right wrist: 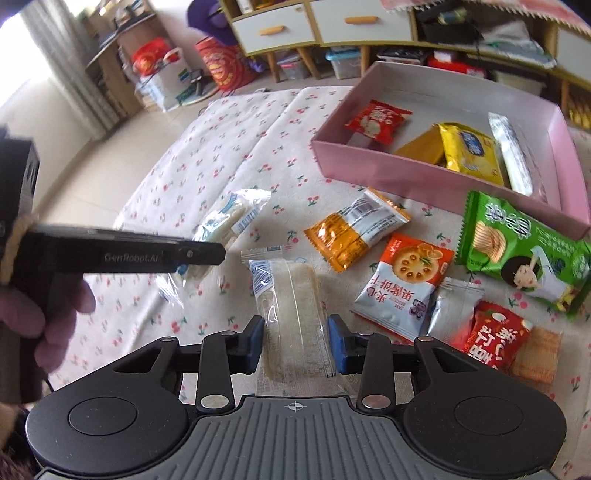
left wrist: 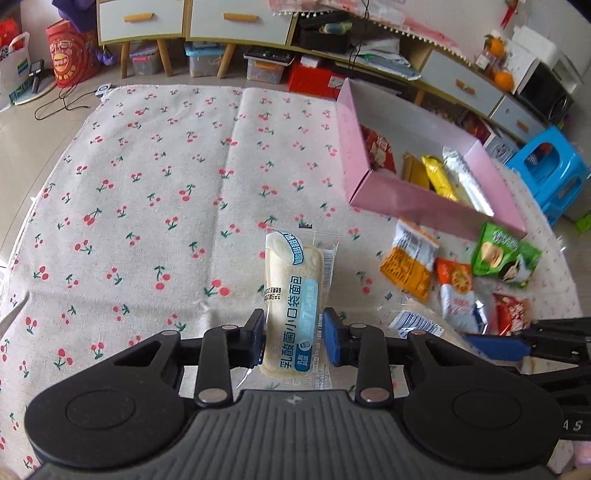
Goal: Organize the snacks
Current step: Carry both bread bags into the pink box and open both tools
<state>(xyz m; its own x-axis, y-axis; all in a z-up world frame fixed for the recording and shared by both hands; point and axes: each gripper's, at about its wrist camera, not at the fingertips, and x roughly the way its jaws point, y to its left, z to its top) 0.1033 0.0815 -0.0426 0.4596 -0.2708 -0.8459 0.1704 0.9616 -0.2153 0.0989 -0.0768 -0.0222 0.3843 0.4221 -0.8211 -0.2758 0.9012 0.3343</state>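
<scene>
My left gripper (left wrist: 294, 341) is shut on a white bread pack with blue print (left wrist: 291, 295) and holds it above the cherry-print cloth (left wrist: 147, 192). In the right wrist view that pack (right wrist: 225, 218) shows beyond the left gripper's arm (right wrist: 125, 254). My right gripper (right wrist: 295, 341) has its pads on both sides of a second clear-wrapped bread pack (right wrist: 291, 306) lying on the cloth. The pink box (right wrist: 406, 173) holds a red pack (right wrist: 376, 120), yellow packs (right wrist: 469, 151) and a silver one.
Loose snacks lie by the box: an orange-white pack (right wrist: 358, 229), a jam biscuit pack (right wrist: 402, 284), a green chips bag (right wrist: 524, 251), a red pack (right wrist: 495, 332). A blue stool (left wrist: 550, 173) and low cabinets (left wrist: 192, 22) stand beyond the cloth.
</scene>
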